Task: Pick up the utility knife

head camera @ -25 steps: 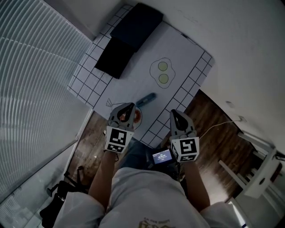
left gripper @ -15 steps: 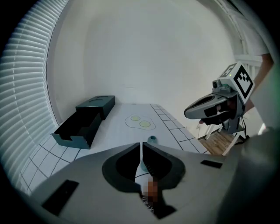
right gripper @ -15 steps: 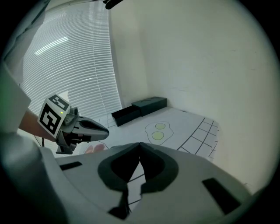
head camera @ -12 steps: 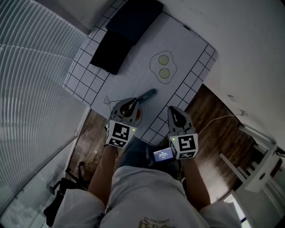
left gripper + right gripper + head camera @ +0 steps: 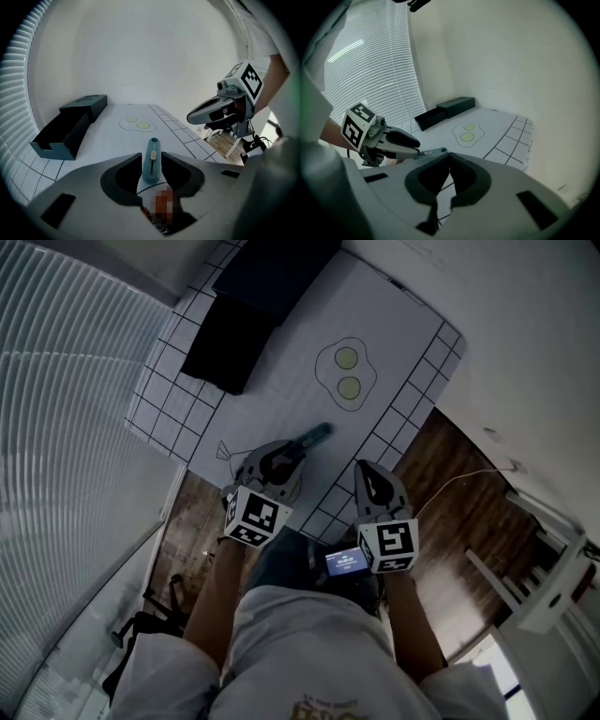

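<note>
The teal utility knife (image 5: pixel 310 437) lies on the white gridded table mat (image 5: pixel 281 381), pointing away from me. In the left gripper view the knife (image 5: pixel 151 161) sits in the gap between the jaws of my left gripper (image 5: pixel 151 156). Those jaws are opening and the pads do not press on it. In the head view the left gripper (image 5: pixel 283 456) covers the knife's near end. My right gripper (image 5: pixel 368 474) hovers by the table's near right edge with its jaws shut and nothing in them (image 5: pixel 449 155). The right gripper view shows the knife (image 5: pixel 434 151) beside the left gripper (image 5: pixel 401 140).
A black open box (image 5: pixel 239 324) stands at the far left of the mat. A drawn pair of fried eggs (image 5: pixel 345 374) marks the middle. Wooden floor, a white chair (image 5: pixel 553 568) and a thin cable (image 5: pixel 464 484) lie right of the table. Blinds fill the left.
My left gripper has come forward and down onto the knife's near end. The right gripper has sunk a little beside the table's edge.
</note>
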### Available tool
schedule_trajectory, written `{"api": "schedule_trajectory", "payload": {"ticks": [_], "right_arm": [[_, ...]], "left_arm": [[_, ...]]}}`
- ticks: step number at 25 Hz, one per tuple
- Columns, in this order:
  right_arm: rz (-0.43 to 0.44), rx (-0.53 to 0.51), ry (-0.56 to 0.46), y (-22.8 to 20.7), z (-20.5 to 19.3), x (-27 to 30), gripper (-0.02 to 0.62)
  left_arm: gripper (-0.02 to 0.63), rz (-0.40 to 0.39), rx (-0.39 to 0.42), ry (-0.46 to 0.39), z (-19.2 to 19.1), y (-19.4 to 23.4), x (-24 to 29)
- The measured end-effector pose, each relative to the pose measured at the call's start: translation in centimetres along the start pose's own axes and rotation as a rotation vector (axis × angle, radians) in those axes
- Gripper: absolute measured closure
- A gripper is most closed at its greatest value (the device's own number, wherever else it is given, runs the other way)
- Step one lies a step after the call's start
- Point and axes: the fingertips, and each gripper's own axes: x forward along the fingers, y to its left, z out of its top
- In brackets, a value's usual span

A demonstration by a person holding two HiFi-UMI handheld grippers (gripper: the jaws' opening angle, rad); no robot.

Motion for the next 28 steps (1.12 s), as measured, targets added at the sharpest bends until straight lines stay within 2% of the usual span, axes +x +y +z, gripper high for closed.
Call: {"api": "schedule_trajectory", "payload": {"ticks": [7,12,20,24,28], "right_arm": [[-0.016,0.023,0.019,-0.3,-0.3,0.6,0.589],[-0.026,0.037,0.027,-0.5,-0.3,1.2,0.589],[-0.051,0.067,0.030,-1.0,-0.4,1.5,0.589],[-0.062,0.076,0.032,-1.2,-0.4,1.4,0.589],[-0.069,0.075,0.019,-1.2,0.1,1.2,0.589]], "left_arm": [[0.446,-0.056,0.051,0.053,-1.0,-0.5,1.5],[0.437,-0.110,0.051,0.091,-1.6,-0.6,2.2],[0.454,-0.070,0.094,0.141,-1.9,-0.3,2.6],[0.459,-0.082,0.088,0.144,-1.9,-0.3,2.6],[0.460,-0.101,0.132,0.190,-2.0,-0.3,2.7]]}}
